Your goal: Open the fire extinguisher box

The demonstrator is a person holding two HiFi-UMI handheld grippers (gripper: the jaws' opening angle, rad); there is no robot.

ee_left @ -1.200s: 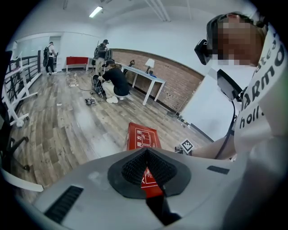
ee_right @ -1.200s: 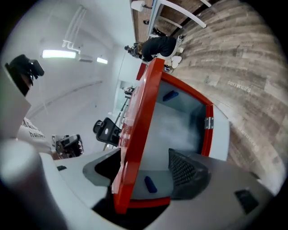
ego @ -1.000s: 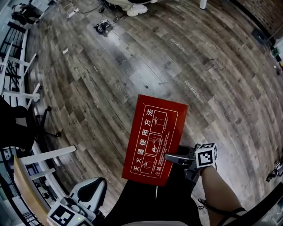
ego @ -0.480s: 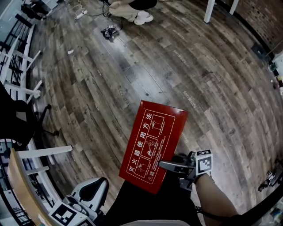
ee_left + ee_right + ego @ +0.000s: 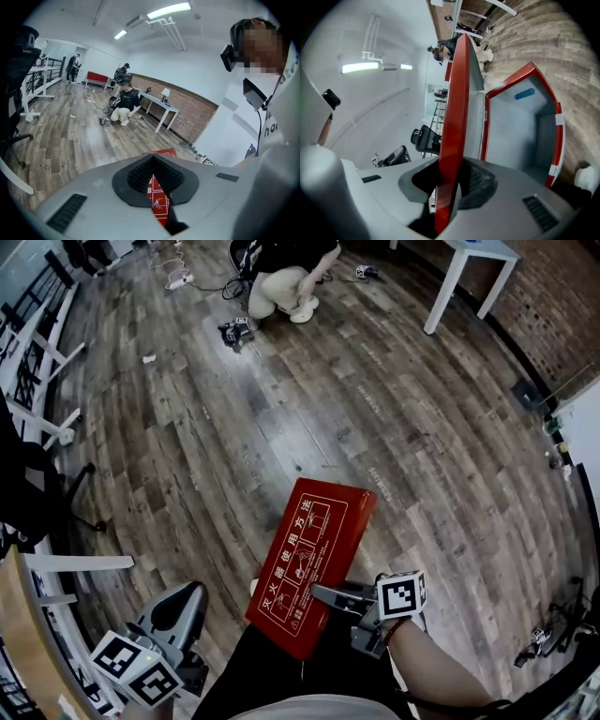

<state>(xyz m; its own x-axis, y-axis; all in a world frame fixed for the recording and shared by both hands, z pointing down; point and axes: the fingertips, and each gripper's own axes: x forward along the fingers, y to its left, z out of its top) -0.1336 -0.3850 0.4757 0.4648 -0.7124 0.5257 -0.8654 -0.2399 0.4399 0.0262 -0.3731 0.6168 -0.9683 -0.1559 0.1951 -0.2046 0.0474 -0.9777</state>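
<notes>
The fire extinguisher box's red lid [image 5: 309, 563], printed with white instruction pictures, stands swung up in front of me in the head view. My right gripper [image 5: 321, 594] grips its near edge. In the right gripper view the lid's edge [image 5: 457, 117] runs up between the jaws, which have just been closing and now press on it. To the lid's right the box's grey inside [image 5: 520, 126] lies open. My left gripper [image 5: 183, 604] hangs low at the left, apart from the box, jaws together with nothing held. Past its tips [image 5: 152, 161] a strip of the red lid [image 5: 159, 206] shows.
A person [image 5: 286, 268] crouches on the wooden floor far ahead, beside a small device [image 5: 234, 331]. A white table [image 5: 469, 263] stands at the back right before a brick wall. White racks [image 5: 37, 362] and a black chair [image 5: 37, 502] line the left side.
The right gripper has risen with the lid's edge in it, its jaws closing onto that edge. The lid sits lower and smaller in the head view. The left gripper has come further into view.
</notes>
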